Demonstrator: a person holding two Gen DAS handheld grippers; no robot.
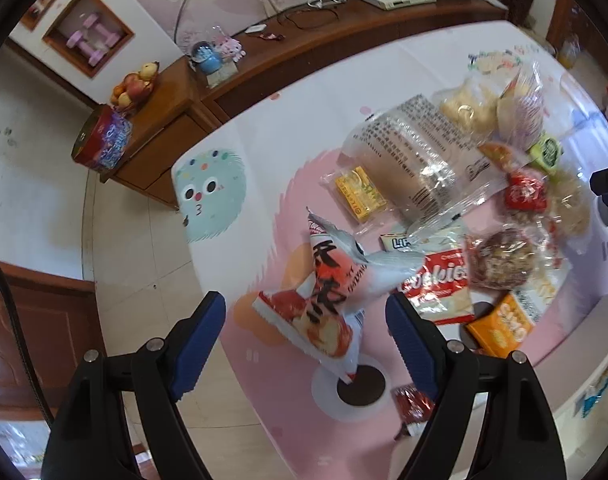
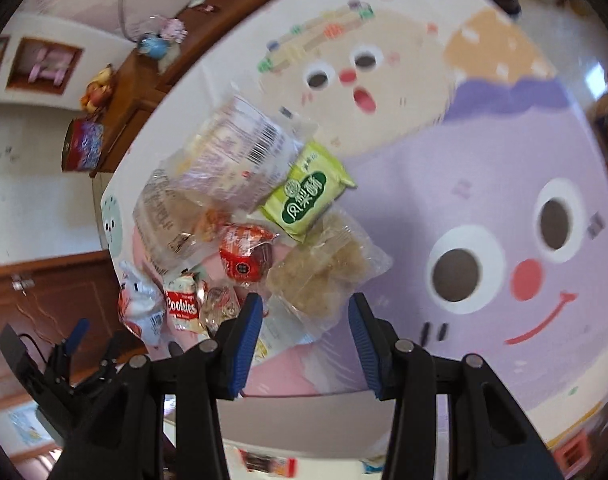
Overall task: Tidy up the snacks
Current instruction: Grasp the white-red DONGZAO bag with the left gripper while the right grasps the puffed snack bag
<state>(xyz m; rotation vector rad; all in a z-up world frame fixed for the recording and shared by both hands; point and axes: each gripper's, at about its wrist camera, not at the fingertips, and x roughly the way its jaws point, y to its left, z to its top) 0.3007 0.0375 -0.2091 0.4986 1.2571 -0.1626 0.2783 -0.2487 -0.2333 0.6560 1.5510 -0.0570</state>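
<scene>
- Snacks heaped on a cartoon-print table cover, wrappers overlapping and touching, pile close to the near-left table edge.
- Left gripper spread wide, nothing between the pads, poised over a red-and-white cake packet that lies apart from the main heap.
- Right gripper part open and empty, above a clear bag of pale brittle pieces at the pile's near side.
- Risk of a pinch on a loose corner only: crinkly film likely to slip out on lifting.
- Risk of crushing: clear bag's contents look crumbly, so a hard squeeze could break them.
- Risk of dragging neighbours: green packet and red round snack touch the clear bag, and could ride along or scatter.
- Risk of a drop to the floor: small dark-red sachet near the table edge, easily nudged off.
- Right view blurred, so a misjudged descent seems possible.
</scene>
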